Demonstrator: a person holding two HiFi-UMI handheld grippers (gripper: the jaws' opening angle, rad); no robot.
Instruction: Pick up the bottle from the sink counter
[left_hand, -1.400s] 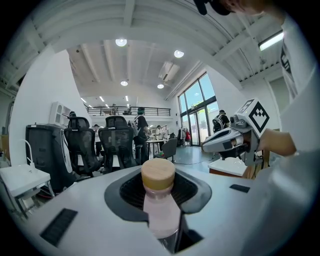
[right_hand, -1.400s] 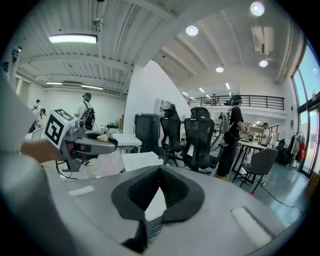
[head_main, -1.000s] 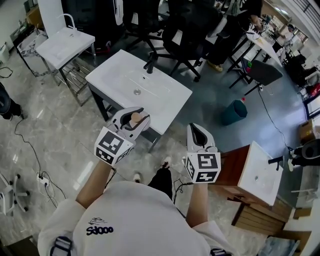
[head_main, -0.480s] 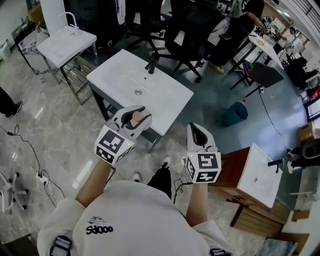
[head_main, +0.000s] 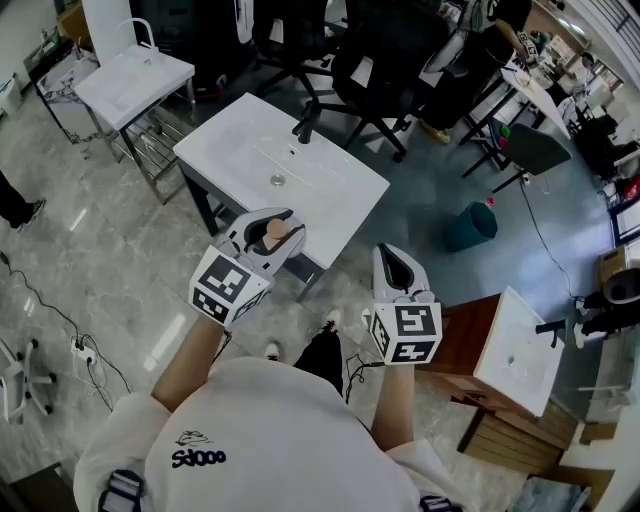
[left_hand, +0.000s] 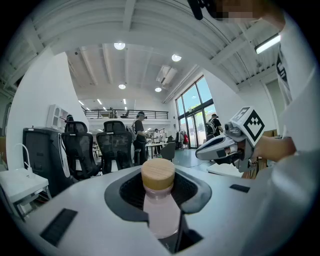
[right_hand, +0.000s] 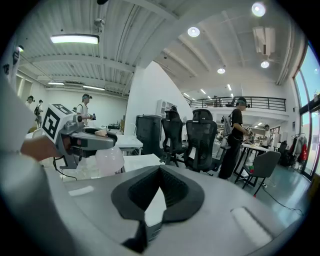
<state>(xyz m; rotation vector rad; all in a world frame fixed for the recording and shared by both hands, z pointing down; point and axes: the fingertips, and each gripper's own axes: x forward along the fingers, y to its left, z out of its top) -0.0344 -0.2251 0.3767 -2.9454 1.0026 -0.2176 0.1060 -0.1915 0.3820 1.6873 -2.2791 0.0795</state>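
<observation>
A pale pink bottle (left_hand: 160, 212) with a round wooden cap (head_main: 275, 229) stands upright between the jaws of my left gripper (head_main: 268, 232). The gripper is shut on the bottle's neck just below the cap. It holds the bottle in the air off the near corner of the white sink counter (head_main: 240, 150). From the right gripper view the bottle's rounded body (right_hand: 109, 159) hangs below the left gripper (right_hand: 82, 136). My right gripper (head_main: 398, 266) is level beside the left one, over the floor. Its jaws meet at the tips with nothing between them (right_hand: 160, 176).
A black faucet (head_main: 303, 125) and a drain (head_main: 278, 180) are on the sink counter. Black office chairs (head_main: 380, 60) stand behind it. A second white sink (head_main: 135, 75) is at the far left and a wooden vanity with a basin (head_main: 510, 350) at the right. A teal bin (head_main: 468, 225) stands on the floor.
The left gripper with the bottle has drifted slightly up and to the right. The right gripper has hardly moved.
</observation>
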